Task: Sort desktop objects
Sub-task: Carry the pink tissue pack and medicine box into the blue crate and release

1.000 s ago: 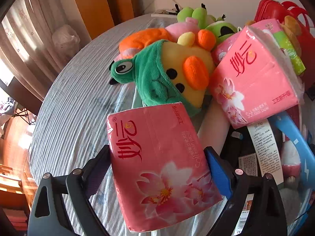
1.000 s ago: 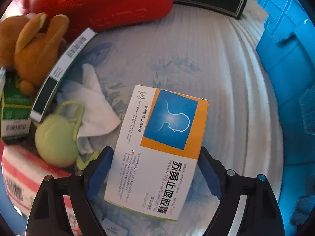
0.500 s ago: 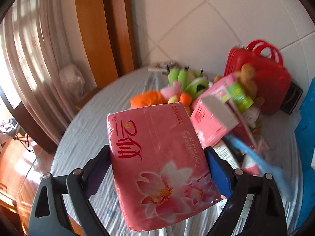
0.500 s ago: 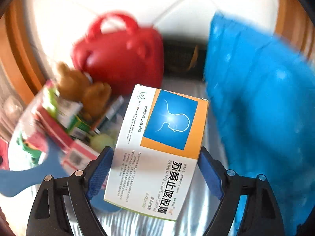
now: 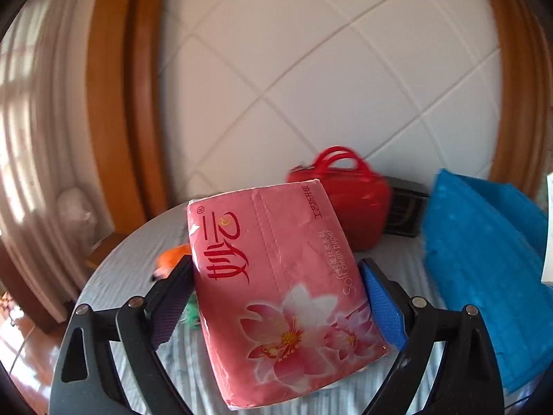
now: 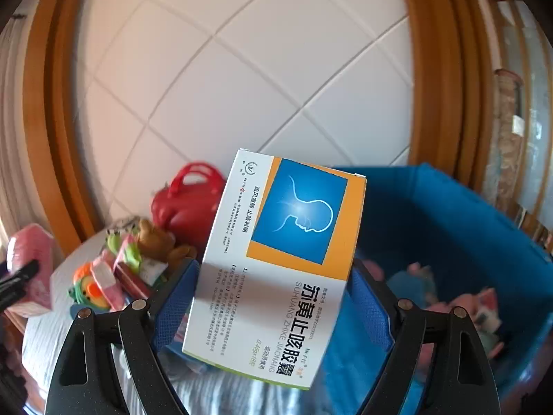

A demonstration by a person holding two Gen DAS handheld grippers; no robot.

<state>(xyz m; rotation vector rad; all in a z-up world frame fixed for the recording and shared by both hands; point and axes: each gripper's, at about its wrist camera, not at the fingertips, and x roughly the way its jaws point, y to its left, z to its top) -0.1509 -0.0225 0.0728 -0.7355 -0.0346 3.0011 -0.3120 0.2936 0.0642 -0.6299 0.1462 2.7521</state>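
Note:
My left gripper (image 5: 280, 297) is shut on a pink tissue pack (image 5: 283, 294) printed with flowers, held up above the round table (image 5: 124, 266). In the right wrist view my right gripper (image 6: 273, 297) is shut on a white, orange and blue medicine box (image 6: 276, 263), raised beside the open blue bin (image 6: 459, 235). Several soft items (image 6: 459, 301) lie inside that bin. The left gripper (image 6: 17, 276) with its pink tissue pack (image 6: 31, 259) shows at the far left of the right wrist view.
A red handbag (image 5: 352, 200) and a dark box (image 5: 404, 207) stand at the table's back by the tiled wall. Plush toys and packets (image 6: 117, 269) are heaped on the grey cloth. The blue bin (image 5: 484, 269) fills the right side. A curtain (image 5: 34, 138) hangs at left.
Both grippers have risen and tilted up from the table with their loads; the views now take in the wall, and the right gripper has swung toward the blue bin.

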